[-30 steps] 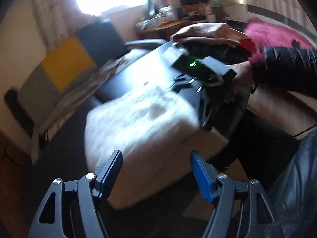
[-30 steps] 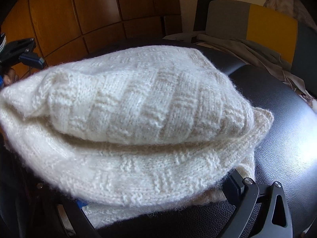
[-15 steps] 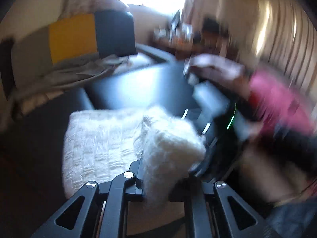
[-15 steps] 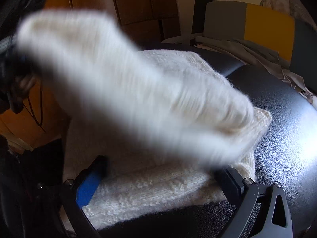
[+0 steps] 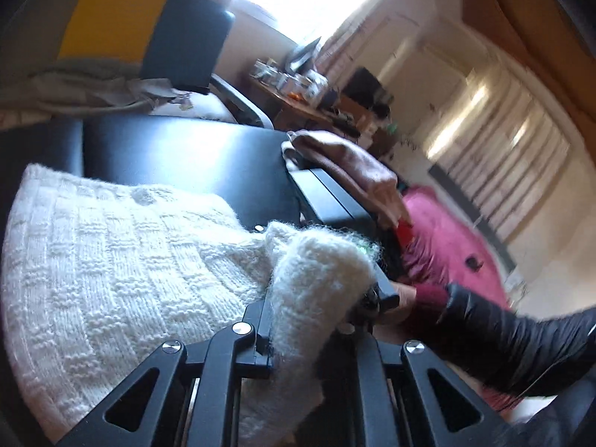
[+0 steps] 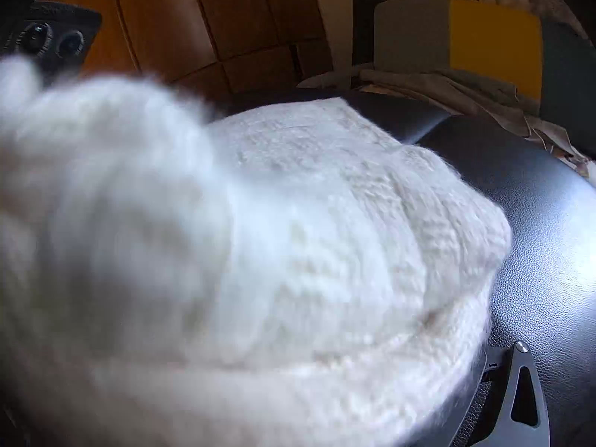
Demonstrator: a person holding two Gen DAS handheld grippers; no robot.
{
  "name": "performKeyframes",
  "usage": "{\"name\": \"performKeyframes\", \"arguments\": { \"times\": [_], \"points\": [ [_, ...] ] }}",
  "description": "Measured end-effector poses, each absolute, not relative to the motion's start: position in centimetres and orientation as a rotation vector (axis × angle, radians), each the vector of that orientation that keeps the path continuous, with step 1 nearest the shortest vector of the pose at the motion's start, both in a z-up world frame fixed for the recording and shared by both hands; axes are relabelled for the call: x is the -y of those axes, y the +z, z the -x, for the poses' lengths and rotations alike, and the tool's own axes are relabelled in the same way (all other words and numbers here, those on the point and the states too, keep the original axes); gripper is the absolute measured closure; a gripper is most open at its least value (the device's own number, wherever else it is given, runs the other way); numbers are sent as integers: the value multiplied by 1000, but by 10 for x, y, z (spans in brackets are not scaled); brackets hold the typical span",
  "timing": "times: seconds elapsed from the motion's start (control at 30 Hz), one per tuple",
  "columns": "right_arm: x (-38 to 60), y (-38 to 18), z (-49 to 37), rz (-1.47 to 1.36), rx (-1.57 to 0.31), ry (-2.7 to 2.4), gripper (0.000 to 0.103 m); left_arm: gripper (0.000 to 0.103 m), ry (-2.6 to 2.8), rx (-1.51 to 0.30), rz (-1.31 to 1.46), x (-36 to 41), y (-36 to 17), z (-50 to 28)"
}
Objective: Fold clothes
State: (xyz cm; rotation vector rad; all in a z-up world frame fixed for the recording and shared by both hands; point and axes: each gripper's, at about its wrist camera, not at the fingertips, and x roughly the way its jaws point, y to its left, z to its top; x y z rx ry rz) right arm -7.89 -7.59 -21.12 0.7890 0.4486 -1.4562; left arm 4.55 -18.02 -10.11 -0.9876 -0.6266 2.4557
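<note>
A white knitted sweater [image 5: 111, 279] lies on a black leather surface [image 5: 186, 156]. My left gripper [image 5: 309, 320] is shut on a thick fold of its near edge, and the fold stands up between the fingers. In the right wrist view the lifted sweater [image 6: 316, 242] fills most of the picture, blurred at the left. It covers my right gripper [image 6: 298, 365], and only the right finger's arm [image 6: 521, 383] shows, standing far out to the side. From the left wrist view the right gripper [image 5: 376, 294] sits just behind the fold, held by a hand in a dark sleeve [image 5: 503, 327].
A chair with a grey, yellow and dark blue back [image 5: 130, 26] stands behind the surface with beige cloth draped on it. A pinkish garment [image 5: 354, 164] and a magenta one [image 5: 447, 231] lie to the right. Wooden panels [image 6: 223, 29] rise behind.
The left gripper went from wide open to shut on the sweater's edge, rolled, and carried the fold up and across. The right gripper stayed in place while the sweater came over it.
</note>
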Motion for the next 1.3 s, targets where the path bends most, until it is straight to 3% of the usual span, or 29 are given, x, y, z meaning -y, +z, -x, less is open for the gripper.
{"name": "performKeyframes", "arguments": {
  "times": [0.27,0.47,0.7,0.83,1.0,1.17,1.3],
  "points": [
    [50,-173,34,-777,-588,-1392,0,91,2479,614,978,185,-94,-53],
    [49,-206,-1,-867,-629,-1311,0,91,2440,493,1019,162,-99,-58],
    [47,-223,10,-880,-409,-1380,0,90,2392,363,1148,122,-136,-50],
    [53,-224,6,-867,-406,-1401,0,84,2454,153,1171,100,-148,-57],
    [48,-215,5,-903,-476,-1429,0,75,2471,115,1173,98,-139,-63],
    [5,-194,17,-1010,-361,-1519,0,66,2467,249,1059,115,-104,-85],
    [-1,-161,13,-974,-207,-1546,0,66,2504,408,975,151,-81,-102]
  ]
}}
